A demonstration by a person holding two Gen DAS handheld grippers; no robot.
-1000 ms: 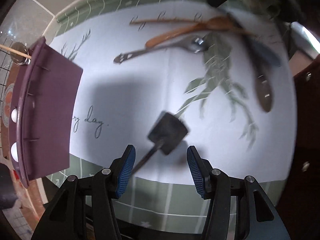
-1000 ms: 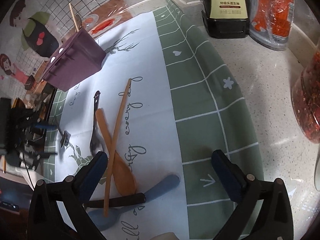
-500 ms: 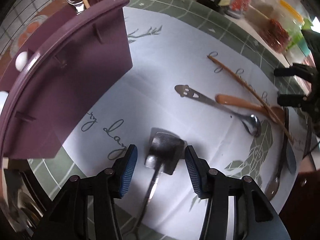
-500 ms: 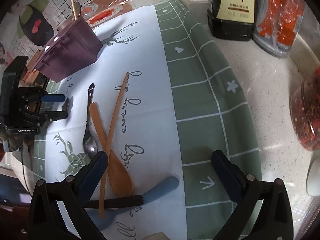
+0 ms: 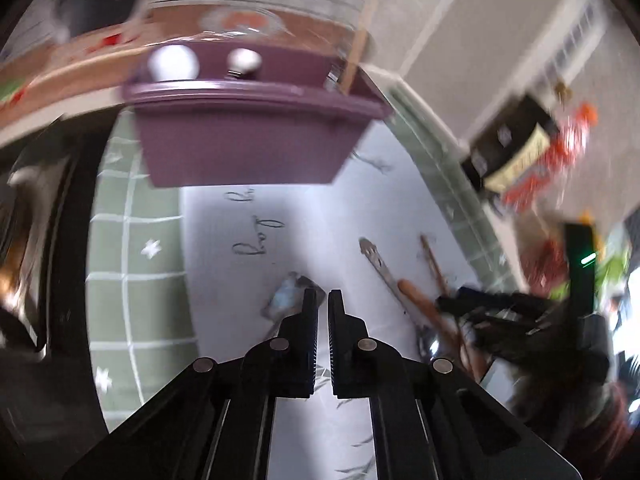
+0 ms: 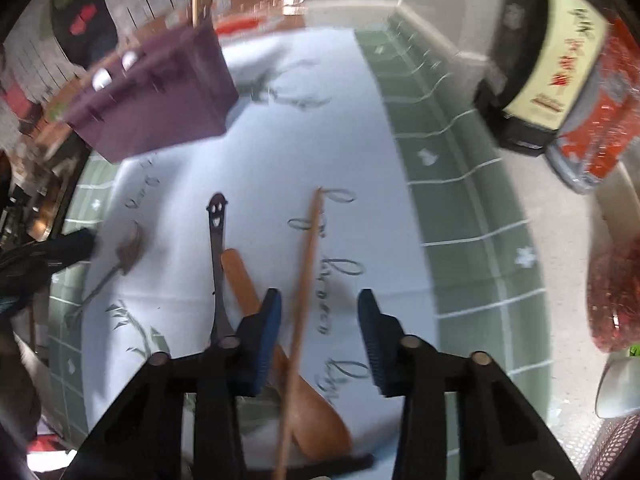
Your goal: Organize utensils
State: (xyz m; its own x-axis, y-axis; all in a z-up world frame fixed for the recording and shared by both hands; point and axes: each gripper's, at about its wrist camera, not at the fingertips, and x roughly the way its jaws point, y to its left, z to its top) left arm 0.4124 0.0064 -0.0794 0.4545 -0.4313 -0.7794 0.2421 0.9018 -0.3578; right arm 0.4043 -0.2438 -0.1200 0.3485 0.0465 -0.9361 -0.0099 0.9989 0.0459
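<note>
My left gripper (image 5: 323, 300) is shut above the white mat. The head of a small metal spatula (image 5: 289, 298) lies against its left fingertip; blur hides whether its edge is pinched. The same spatula (image 6: 127, 249) seems to rest on the mat. A purple utensil holder (image 5: 240, 140) stands ahead with one chopstick (image 5: 356, 56) in it. My right gripper (image 6: 320, 314) points down with its jaws closing. A wooden chopstick (image 6: 306, 264) runs between the pads without touching them. Left of it lie a wooden spoon (image 6: 244, 280) and a metal spoon (image 6: 218, 236) with a smiley handle.
The mat's green checked border (image 6: 460, 208) runs along the right. Beyond it on the counter stand a dark sauce bottle (image 6: 548, 52), a red packet (image 6: 600, 128), a jar of red flakes (image 6: 616, 292) and a white cup (image 6: 620, 380). A tiled wall rises behind the holder (image 6: 160, 92).
The left gripper's jaws have closed and the hand has rolled, so the holder now sits ahead of it. The right gripper has moved over the chopstick and its jaws have narrowed around it.
</note>
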